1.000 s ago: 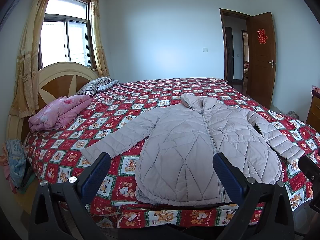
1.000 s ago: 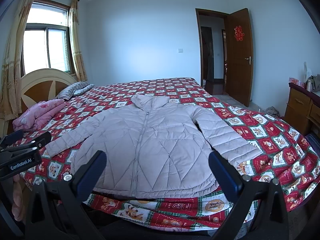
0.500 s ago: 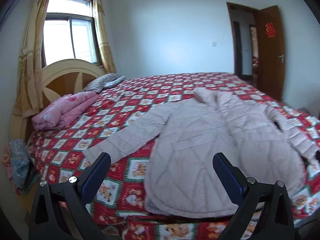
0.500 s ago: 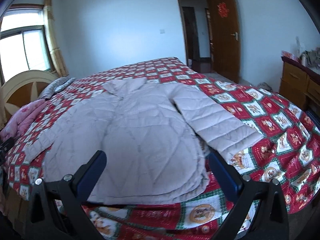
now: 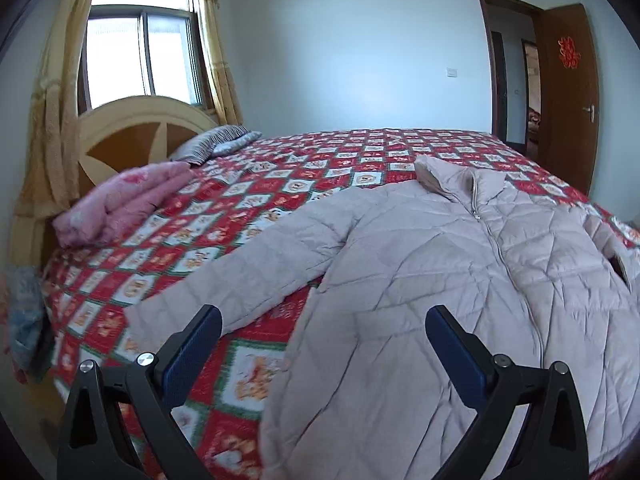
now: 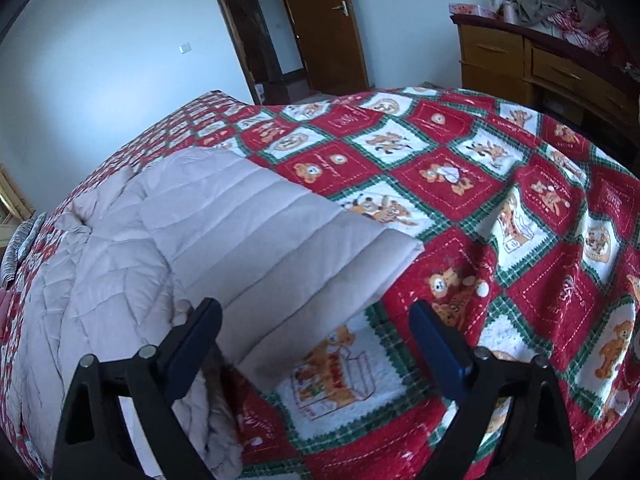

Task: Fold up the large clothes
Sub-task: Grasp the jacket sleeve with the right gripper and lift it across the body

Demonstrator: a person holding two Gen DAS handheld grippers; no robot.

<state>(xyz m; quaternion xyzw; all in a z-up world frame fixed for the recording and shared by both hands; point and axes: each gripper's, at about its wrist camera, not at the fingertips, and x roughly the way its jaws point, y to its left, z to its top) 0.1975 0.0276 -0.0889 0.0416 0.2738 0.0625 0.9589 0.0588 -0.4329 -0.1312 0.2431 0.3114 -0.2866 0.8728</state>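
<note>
A pale beige quilted jacket (image 5: 460, 280) lies flat, front up and zipped, on a bed with a red patterned blanket (image 5: 248, 216). Its sleeves are spread out. My left gripper (image 5: 322, 340) is open and empty, hovering near the jacket's lower left side, just past the end of one sleeve (image 5: 248, 280). In the right wrist view the jacket's other sleeve (image 6: 280, 240) stretches toward me. My right gripper (image 6: 316, 336) is open and empty, close above that sleeve's cuff end (image 6: 384, 256).
A pink folded quilt (image 5: 124, 200) and striped pillows (image 5: 216, 146) lie by the headboard (image 5: 140, 128). A wooden dresser (image 6: 540, 64) with clutter stands right of the bed. An open door (image 6: 324, 24) is at the far wall.
Both grippers have moved closer to the bed and apart: the left toward the jacket's left sleeve and hem, the right down toward the right sleeve cuff. Both stayed open.
</note>
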